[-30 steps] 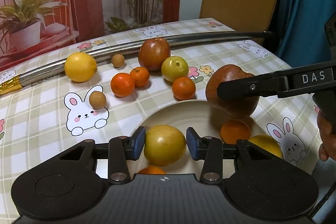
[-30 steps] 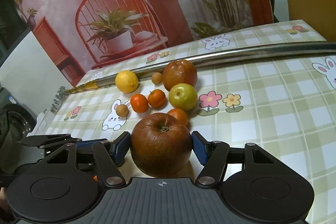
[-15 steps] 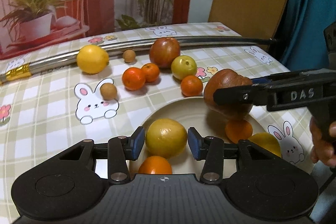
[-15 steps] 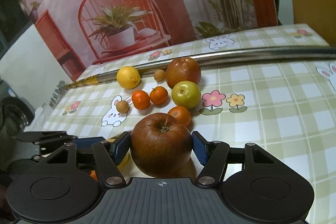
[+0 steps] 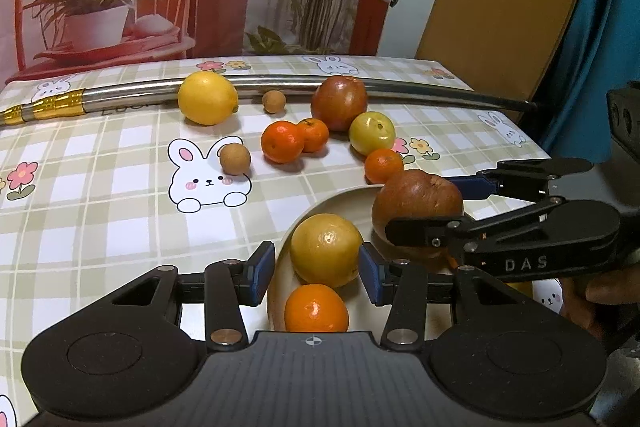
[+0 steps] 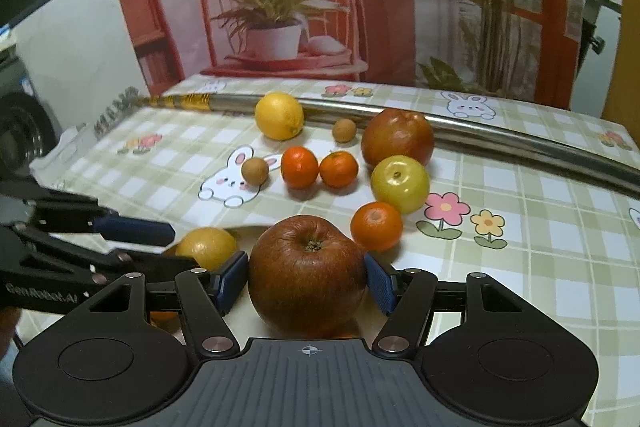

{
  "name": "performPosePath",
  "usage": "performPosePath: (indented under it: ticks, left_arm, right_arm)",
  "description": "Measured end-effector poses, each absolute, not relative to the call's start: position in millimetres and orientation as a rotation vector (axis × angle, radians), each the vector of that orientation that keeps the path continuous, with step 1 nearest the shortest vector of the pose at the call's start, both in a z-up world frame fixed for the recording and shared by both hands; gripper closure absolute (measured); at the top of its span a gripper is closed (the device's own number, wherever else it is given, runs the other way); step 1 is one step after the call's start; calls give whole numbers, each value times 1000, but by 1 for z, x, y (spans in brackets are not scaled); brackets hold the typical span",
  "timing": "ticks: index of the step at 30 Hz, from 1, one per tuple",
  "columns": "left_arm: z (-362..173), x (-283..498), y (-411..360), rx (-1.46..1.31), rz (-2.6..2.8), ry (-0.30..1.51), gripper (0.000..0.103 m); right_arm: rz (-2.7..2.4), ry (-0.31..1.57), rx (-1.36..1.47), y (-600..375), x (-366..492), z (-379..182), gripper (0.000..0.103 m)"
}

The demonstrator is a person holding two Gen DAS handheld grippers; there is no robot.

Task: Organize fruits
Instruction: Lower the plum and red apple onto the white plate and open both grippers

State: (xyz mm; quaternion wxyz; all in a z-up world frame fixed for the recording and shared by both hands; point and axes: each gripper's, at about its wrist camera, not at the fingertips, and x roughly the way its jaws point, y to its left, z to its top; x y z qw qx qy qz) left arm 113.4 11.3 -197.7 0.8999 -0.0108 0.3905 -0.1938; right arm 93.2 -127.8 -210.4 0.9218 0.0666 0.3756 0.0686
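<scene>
Left gripper [image 5: 317,267]: angled downward, jaws opening, blue pads [image 5: 262,269] standing clear on both sides of a yellow fruit [image 5: 326,249].

Right gripper [image 6: 306,281]: angled downward, pads [image 6: 232,279] pressed against both flanks of a brown apple [image 6: 306,277].

A hand [image 5: 592,297] shows behind the right gripper's body, at the right edge of the left wrist view.

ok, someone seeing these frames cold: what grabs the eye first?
The big russet apple clamped in the right gripper, low over the cream plate. Next, the yellow citrus on that plate between the left gripper pads, whose jaws are opening, no longer pressing it. Behind, loose fruit lies on the bunny tablecloth before a long steel pole.
</scene>
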Motion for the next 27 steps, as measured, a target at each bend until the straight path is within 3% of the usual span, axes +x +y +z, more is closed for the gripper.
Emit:
performPosePath:
  ticks: [27]
  left_arm:
    - [-186, 127, 34, -154, -362, 860, 53]
  right_arm:
    - [110, 701, 186, -161, 68, -179, 45]
